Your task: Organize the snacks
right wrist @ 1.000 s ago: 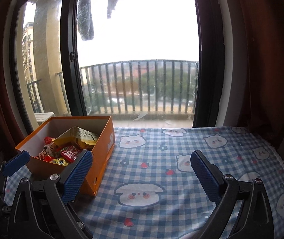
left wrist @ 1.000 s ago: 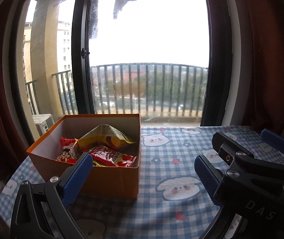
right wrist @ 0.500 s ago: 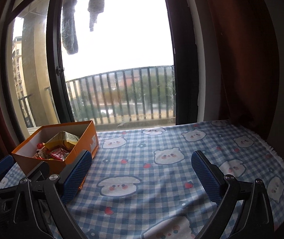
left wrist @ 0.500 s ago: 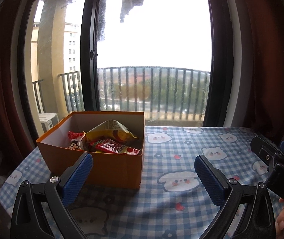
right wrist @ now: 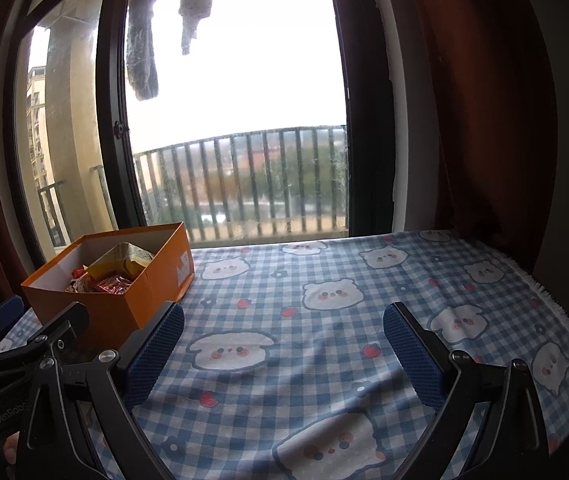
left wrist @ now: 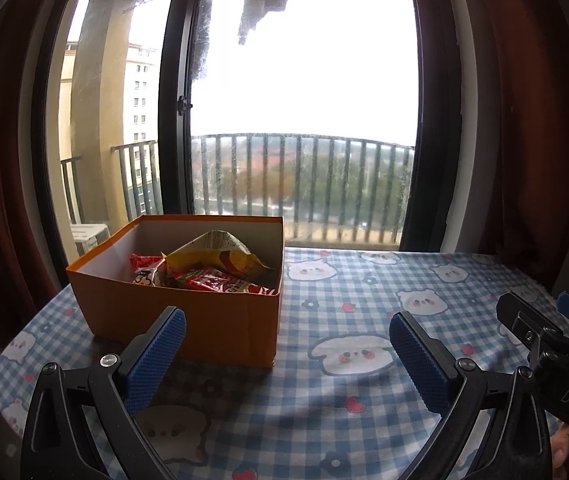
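Observation:
An orange cardboard box (left wrist: pixel 188 320) (right wrist: pixel 124 308) stands on the left part of the checked tablecloth. Inside lie several snack packets: a crumpled yellow bag (left wrist: pixel 216 256) (right wrist: pixel 124 260) and red wrappers (left wrist: pixel 220 284) (right wrist: pixel 114 284). My left gripper (left wrist: pixel 284 344) is open, empty, held low just in front of the box's near wall. My right gripper (right wrist: pixel 284 340) is open and empty over bare cloth to the right of the box. Each gripper shows at the edge of the other's view, the right one (left wrist: pixel 544 340) and the left one (right wrist: pixel 24 340).
The table carries a blue-and-white cloth (right wrist: pixel 324 272) with bear and strawberry prints; its fringed right edge (right wrist: pixel 556 304) drops off. A black-framed window (left wrist: pixel 172 120) and a balcony railing (left wrist: pixel 304 184) stand behind. Dark red curtains (right wrist: pixel 484 120) hang at both sides.
Both grippers have drawn back and tilted up, so the box looks smaller and farther. The right gripper has swung to the right, away from the box. Both stay open.

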